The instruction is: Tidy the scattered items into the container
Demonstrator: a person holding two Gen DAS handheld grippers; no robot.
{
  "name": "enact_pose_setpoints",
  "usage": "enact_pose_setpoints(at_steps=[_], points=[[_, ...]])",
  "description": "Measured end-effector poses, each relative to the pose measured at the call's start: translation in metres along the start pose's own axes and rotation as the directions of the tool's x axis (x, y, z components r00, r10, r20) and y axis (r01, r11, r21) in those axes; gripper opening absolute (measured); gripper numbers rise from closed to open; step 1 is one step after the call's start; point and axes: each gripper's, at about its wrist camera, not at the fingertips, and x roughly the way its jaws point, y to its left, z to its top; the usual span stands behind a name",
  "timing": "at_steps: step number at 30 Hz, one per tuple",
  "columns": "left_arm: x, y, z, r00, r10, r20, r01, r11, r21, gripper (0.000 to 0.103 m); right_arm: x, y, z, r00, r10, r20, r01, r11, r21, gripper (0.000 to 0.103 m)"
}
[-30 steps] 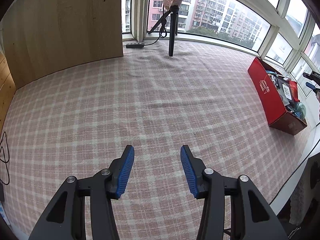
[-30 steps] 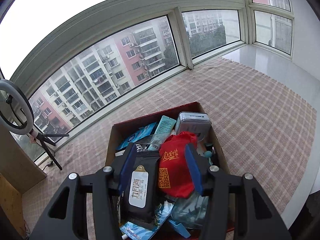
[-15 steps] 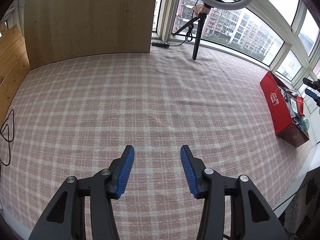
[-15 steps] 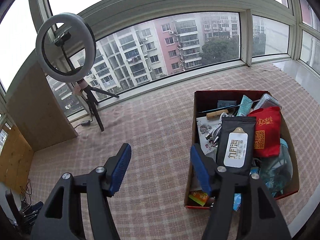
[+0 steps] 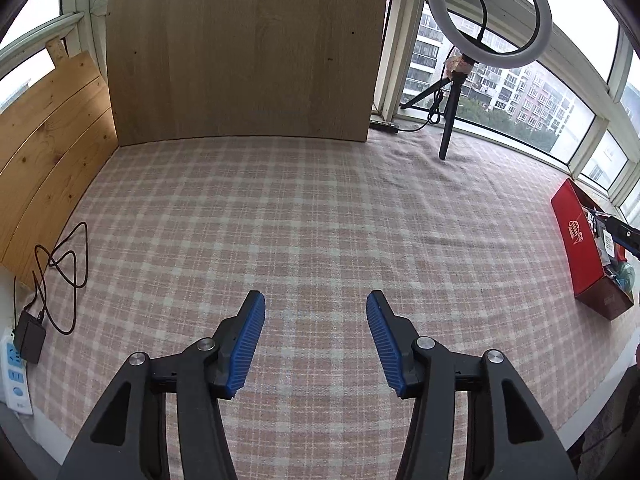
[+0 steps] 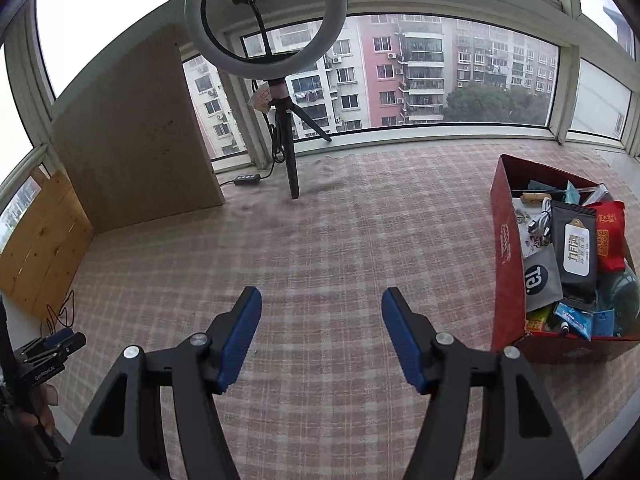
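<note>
The red cardboard box (image 6: 506, 240) stands on the checked cloth at the right, full of items: a black wipes pack (image 6: 574, 248), a red pouch (image 6: 610, 236), a grey packet (image 6: 540, 276) and blue packets. It also shows at the far right in the left wrist view (image 5: 580, 252). My right gripper (image 6: 320, 336) is open and empty over bare cloth, left of the box. My left gripper (image 5: 314, 344) is open and empty over bare cloth, far left of the box. No loose item shows on the cloth.
A ring light on a tripod (image 6: 286, 128) stands at the back by the window, with a power strip (image 6: 247, 179) beside it. A wooden panel (image 5: 244, 52) and planks (image 5: 44, 152) stand at back left. A black cable (image 5: 60, 264) and white socket strip (image 5: 14, 368) lie at the left edge.
The right gripper has drawn back from above the box and swung left; the black wipes pack that was between its fingers now lies in the box. The left gripper's view has also swung left.
</note>
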Motion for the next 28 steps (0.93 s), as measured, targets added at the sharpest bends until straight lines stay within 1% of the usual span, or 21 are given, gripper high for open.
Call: enact_pose_setpoints(at_steps=[1, 2, 3, 4, 6, 11, 15, 19, 22, 28], points=[[-0.005, 0.001, 0.002, 1.000, 0.002, 0.015, -0.002, 1.000, -0.002, 0.053, -0.003, 0.006, -0.002, 1.000, -0.008, 0.005, 0.008, 1.000, -0.011, 0.062], [-0.010, 0.002, 0.005, 1.000, 0.003, 0.030, -0.003, 1.000, -0.005, 0.058, -0.006, 0.013, -0.005, 1.000, -0.016, 0.011, 0.016, 1.000, -0.022, 0.062], [-0.014, 0.002, 0.007, 0.999, 0.005, 0.044, -0.005, 1.000, -0.007, 0.065, -0.009, 0.018, -0.007, 1.000, -0.023, 0.018, 0.023, 0.999, -0.032, 0.062], [-0.020, 0.002, 0.010, 0.998, 0.010, 0.062, -0.010, 1.000, -0.005, 0.067, -0.013, 0.024, -0.009, 0.999, -0.028, 0.025, 0.029, 0.999, -0.038, 0.064], [-0.030, -0.001, 0.013, 0.995, 0.037, 0.097, -0.038, 0.999, 0.009, 0.076, -0.019, 0.035, -0.014, 0.998, -0.039, 0.041, 0.041, 0.998, -0.052, 0.067], [-0.041, -0.004, 0.017, 0.987, 0.098, 0.129, -0.101, 0.995, 0.016, 0.077, -0.029, 0.063, -0.025, 0.995, -0.058, 0.080, 0.065, 0.994, -0.088, 0.068], [-0.051, -0.001, 0.017, 0.984, 0.107, 0.144, -0.110, 0.994, 0.017, 0.077, -0.034, 0.077, -0.030, 0.995, -0.045, 0.091, 0.054, 0.994, -0.095, 0.068], [-0.063, -0.002, 0.015, 0.983, 0.078, 0.165, -0.084, 0.996, 0.031, 0.077, -0.039, 0.083, -0.033, 0.994, -0.039, 0.105, 0.049, 0.995, -0.092, 0.068], [-0.070, -0.003, 0.014, 0.986, 0.045, 0.161, -0.052, 0.998, 0.040, 0.077, -0.040, 0.086, -0.034, 0.993, -0.034, 0.115, 0.044, 0.995, -0.084, 0.068], [-0.075, -0.006, 0.011, 0.988, 0.008, 0.157, -0.017, 0.998, 0.057, 0.077, -0.043, 0.092, -0.036, 0.992, -0.032, 0.124, 0.043, 0.995, -0.088, 0.069]])
